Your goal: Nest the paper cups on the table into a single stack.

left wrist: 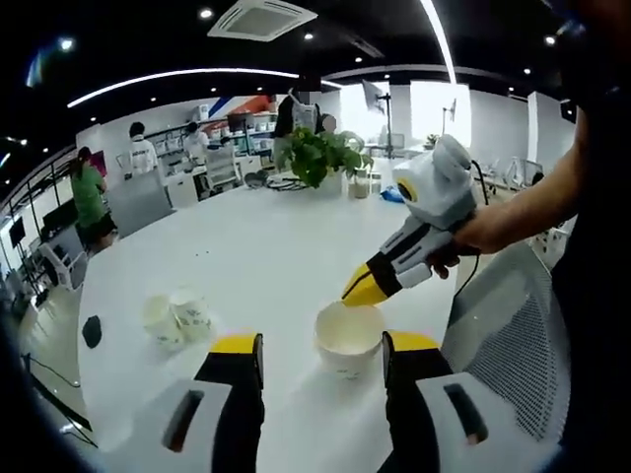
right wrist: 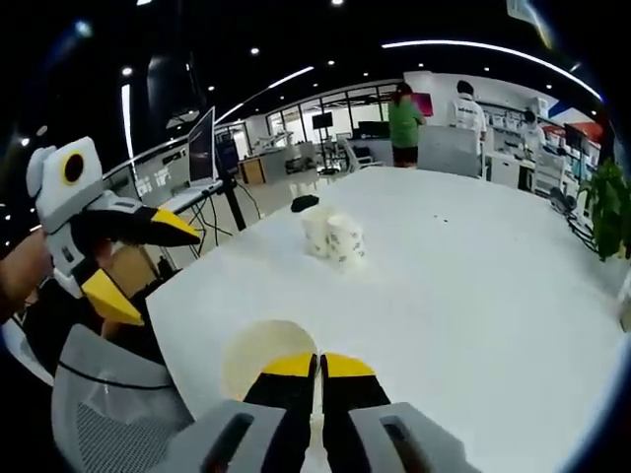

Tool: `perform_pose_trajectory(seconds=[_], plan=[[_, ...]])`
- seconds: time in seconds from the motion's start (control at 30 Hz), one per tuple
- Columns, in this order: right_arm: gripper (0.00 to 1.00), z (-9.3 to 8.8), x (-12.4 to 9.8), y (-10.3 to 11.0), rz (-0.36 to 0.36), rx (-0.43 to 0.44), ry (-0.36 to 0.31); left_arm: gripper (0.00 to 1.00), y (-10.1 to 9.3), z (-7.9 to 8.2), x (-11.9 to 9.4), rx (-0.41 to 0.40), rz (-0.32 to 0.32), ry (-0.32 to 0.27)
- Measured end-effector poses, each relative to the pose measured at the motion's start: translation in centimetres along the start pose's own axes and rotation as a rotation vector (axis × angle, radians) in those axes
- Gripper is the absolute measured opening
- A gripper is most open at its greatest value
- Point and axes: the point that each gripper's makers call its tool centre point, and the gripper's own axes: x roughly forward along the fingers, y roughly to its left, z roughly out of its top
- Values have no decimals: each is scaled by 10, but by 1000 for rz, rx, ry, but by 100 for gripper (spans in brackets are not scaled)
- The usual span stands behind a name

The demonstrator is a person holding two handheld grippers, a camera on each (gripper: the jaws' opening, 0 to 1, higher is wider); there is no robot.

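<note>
In the left gripper view, the left gripper (left wrist: 321, 357) is hovering low over the near edge of the white table (left wrist: 276, 246), its two yellow-tipped jaws standing wide apart. An upright paper cup (left wrist: 348, 338) is sitting between them, close to the right jaw, though whether either jaw is touching it cannot be told. The right gripper (left wrist: 363, 288) is reaching in from the right, held in a person's hand (left wrist: 463, 236), and its yellow tip is lying just at the cup's far rim; its jaws are looking pressed together. Two more paper cups (left wrist: 176, 317) are lying side by side toward the table's left edge, well apart from the first. A small dark object (left wrist: 92, 330) is resting at that left edge. A potted plant (left wrist: 317, 155) is standing at the far side of the table.

In the right gripper view, the right gripper (right wrist: 317, 367) is pointing down at the near table (right wrist: 473, 276) edge with its jaws together on the rim of the paper cup (right wrist: 254, 360). The left gripper (right wrist: 148, 266) is showing at the left with jaws spread. The two paper cups (right wrist: 332, 236) are resting farther across the table.
</note>
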Motion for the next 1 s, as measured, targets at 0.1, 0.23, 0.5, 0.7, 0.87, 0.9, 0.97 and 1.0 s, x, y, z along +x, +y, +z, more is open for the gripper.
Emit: perform_pose_trajectory(seconds=[0.1, 0.23, 0.5, 0.7, 0.87, 0.9, 0.97, 1.0], plan=[[0, 0, 0, 1, 5, 5, -6, 47, 2, -1, 0, -3, 6, -3], [1, 2, -3, -1, 12, 29, -28, 48, 5, -1, 0, -7, 18, -1], [14, 3, -7, 8, 67, 5, -64, 51, 14, -2, 1, -4, 42, 3], [27, 1, -14, 12, 97, -5, -86, 55, 28, -4, 2, -7, 68, 3], [40, -2, -25, 17, 110, -18, -114, 57, 51, -7, 3, -4, 114, 11], [42, -2, -26, 16, 110, -18, -119, 57, 55, -7, 3, -5, 122, 12], [46, -3, -30, 15, 115, -17, -126, 54, 65, -7, 4, 6, 146, 13], [47, -4, -31, 15, 116, -16, -128, 54, 70, -8, 5, 8, 155, 18]])
